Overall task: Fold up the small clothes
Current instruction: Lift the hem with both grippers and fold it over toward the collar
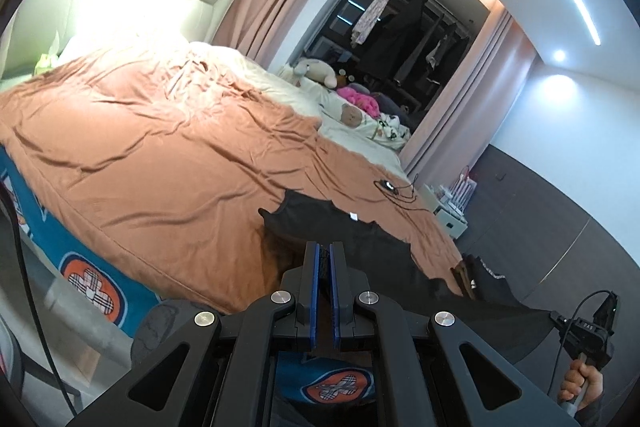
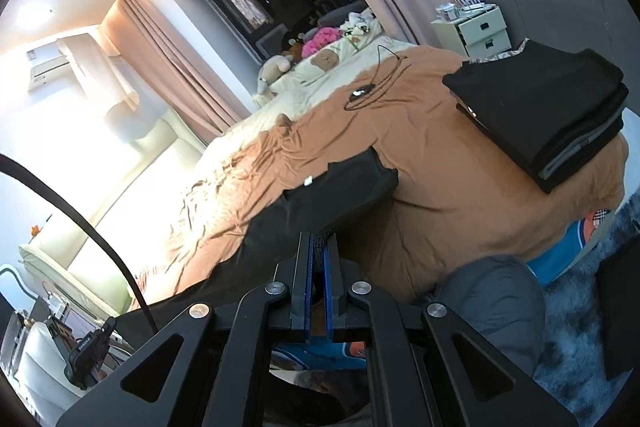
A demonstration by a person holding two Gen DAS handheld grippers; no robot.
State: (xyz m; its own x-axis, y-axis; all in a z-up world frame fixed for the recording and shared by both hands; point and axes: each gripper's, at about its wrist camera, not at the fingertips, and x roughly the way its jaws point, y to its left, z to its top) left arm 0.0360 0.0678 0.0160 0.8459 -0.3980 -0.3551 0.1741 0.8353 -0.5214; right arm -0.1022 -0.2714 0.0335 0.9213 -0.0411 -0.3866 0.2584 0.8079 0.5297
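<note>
A black garment [image 1: 340, 223] with a small white label is stretched between both grippers, its far part draped on the near edge of the bed's orange cover [image 1: 160, 155]. My left gripper [image 1: 324, 251] is shut on one edge of the cloth. My right gripper [image 2: 319, 241] is shut on the other edge of the same black garment [image 2: 320, 195]. The right gripper [image 1: 588, 335] also shows low at the right of the left wrist view, with a hand on its handle. A stack of folded black clothes [image 2: 552, 107] lies on the bed's right corner.
A small black device with a cable [image 2: 362, 91] lies on the cover past the garment. Plush toys and a pink bundle [image 2: 320, 41] sit at the far end. A white drawer unit [image 2: 476, 29] stands beside the bed. A grey fluffy rug [image 2: 576, 319] covers the floor.
</note>
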